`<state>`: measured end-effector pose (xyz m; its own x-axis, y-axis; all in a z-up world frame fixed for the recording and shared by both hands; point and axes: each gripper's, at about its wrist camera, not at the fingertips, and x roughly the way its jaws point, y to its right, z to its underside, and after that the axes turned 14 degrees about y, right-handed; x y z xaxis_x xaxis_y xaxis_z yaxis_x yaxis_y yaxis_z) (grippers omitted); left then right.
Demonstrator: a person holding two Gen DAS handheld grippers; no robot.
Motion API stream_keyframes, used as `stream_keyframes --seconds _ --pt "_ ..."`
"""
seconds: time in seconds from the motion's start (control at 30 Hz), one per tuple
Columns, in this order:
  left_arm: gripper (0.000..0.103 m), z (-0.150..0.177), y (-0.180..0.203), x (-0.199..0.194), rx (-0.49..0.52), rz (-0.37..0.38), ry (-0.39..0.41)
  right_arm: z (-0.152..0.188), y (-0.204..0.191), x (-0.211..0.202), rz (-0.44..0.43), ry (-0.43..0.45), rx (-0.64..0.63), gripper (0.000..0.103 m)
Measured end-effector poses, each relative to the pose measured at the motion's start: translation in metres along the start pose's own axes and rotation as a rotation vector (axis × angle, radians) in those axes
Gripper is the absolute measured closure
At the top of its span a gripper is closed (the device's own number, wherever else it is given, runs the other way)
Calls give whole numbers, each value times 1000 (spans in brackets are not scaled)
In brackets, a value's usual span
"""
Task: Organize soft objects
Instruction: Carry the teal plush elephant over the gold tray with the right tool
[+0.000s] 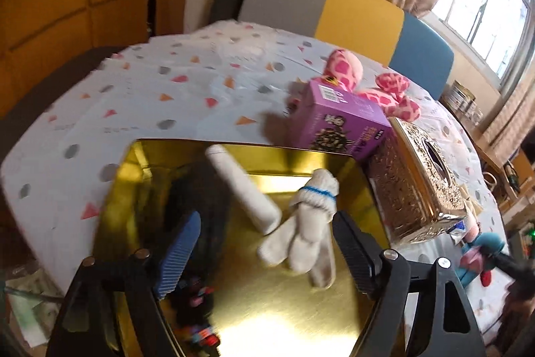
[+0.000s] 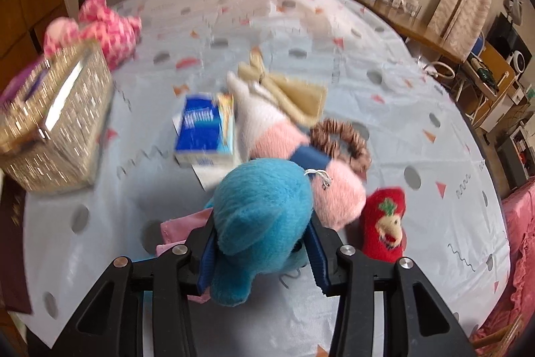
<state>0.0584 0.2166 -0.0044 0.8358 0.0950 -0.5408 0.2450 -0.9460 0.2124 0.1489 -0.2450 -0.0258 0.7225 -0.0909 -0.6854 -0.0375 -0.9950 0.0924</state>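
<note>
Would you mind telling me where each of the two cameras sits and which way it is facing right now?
Left wrist: sits on the left tongs, looking down over the gold tin holding white socks; the open fingers show.
Right wrist: sits on the right tongs, facing across the table at the blue plush toy clamped between its fingers, a red sock beside it.
Shared: both show the gold tissue box, the pink spotted plush and the patterned tablecloth.
</note>
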Motion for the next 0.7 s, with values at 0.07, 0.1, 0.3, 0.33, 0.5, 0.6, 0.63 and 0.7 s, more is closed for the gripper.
stream_keyframes --seconds 0.07,0.1,0.3,0.33,0.5,0.6,0.63,0.7 --pt "21 4 -6 -14 24 -27 24 -10 -7 -6 -15 41 0 57" --pt "21 5 -5 -19 40 -37 32 -17 -12 -9 -17 65 -9 57" --pt "4 9 -7 -54 130 -112 128 -71 -39 -19 41 213 -13 57" --pt "4 9 -8 -59 132 -116 138 -79 -41 -21 46 231 -6 57" --pt "2 14 -13 -70 139 -125 134 -127 -61 -39 -5 337 61 57" --pt "2 17 -17 -70 126 -136 118 -146 -83 -49 -103 367 84 57" --pt "2 18 -18 -70 125 -139 113 -149 -91 -52 -135 372 83 57" --pt "2 20 -21 -71 120 -145 103 -152 -110 -54 -209 367 79 57"
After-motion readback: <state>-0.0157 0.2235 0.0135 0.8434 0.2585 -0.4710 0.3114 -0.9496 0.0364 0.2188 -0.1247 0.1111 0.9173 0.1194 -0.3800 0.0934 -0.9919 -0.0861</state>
